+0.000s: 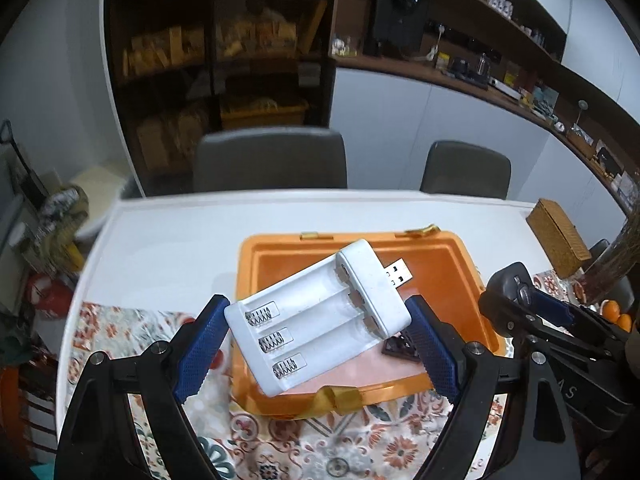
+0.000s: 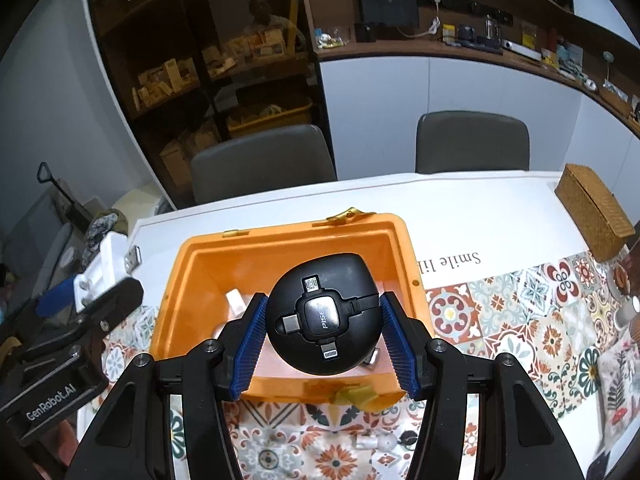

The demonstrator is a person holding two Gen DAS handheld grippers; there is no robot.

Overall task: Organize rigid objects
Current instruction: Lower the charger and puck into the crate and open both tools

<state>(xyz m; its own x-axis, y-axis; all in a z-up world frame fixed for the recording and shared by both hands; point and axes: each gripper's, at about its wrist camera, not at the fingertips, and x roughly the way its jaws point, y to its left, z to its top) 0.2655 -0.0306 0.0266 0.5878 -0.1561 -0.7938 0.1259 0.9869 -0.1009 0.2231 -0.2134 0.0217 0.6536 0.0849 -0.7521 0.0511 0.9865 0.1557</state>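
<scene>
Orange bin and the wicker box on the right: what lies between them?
In the right wrist view, only table surface separates the orange bin from the wicker box: white top with printed lettering, then patterned cloth nearer the camera.

Left gripper (image 1: 316, 326): black arms, blue ribbed pads (image 1: 202, 344), jaws spread wide, clamped on opposite ends of white battery charger (image 1: 320, 312), charger held flat and skewed, raised above orange box (image 1: 460, 264).

Right gripper (image 2: 323, 334): same build, blue pads (image 2: 250, 346) pressed against both sides of round black cable adapter (image 2: 324, 316), held above box.

Both grippers side by side, near each other, pointing forward and down.
</scene>
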